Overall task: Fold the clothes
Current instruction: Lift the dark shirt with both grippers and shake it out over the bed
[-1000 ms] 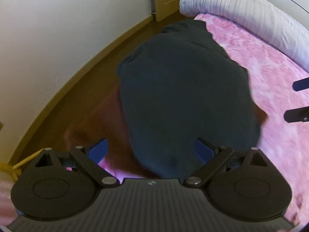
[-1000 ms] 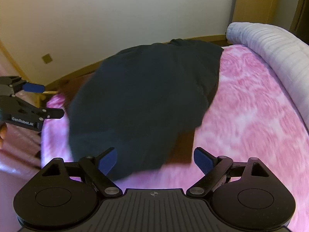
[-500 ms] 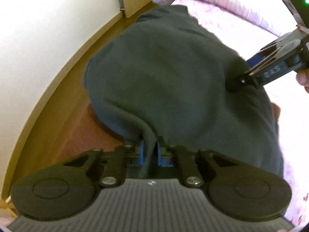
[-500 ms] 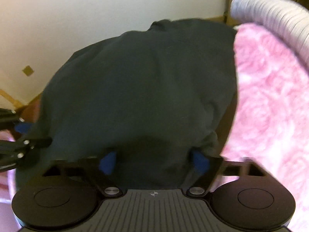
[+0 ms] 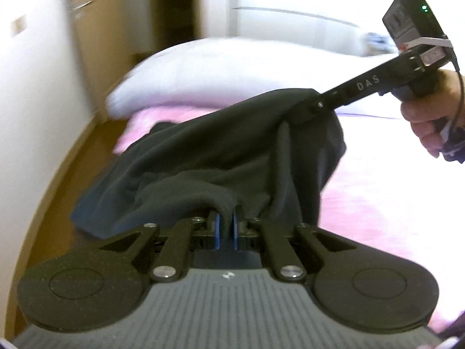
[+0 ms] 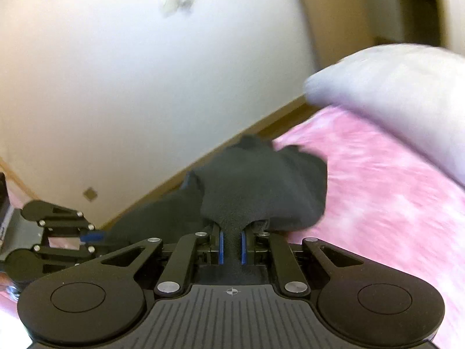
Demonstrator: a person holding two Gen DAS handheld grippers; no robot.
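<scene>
The dark fleece garment [image 5: 232,157] hung lifted above the pink bedspread [image 5: 377,203], its far end trailing near the bed's left edge. The left hand-held gripper [image 5: 226,226] was pinched tight on its near hem; the right hand-held gripper [image 6: 231,247] was likewise clamped on a bunched edge. By the look of it, a fold was being carried over; next would come laying the raised edge flat, aligned, short of the white duvet [image 5: 232,69].

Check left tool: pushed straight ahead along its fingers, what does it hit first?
The dark garment that the left tool is already clamped on, bunched directly ahead. Beyond it probably the pink bedcover; depth unclear.
</scene>
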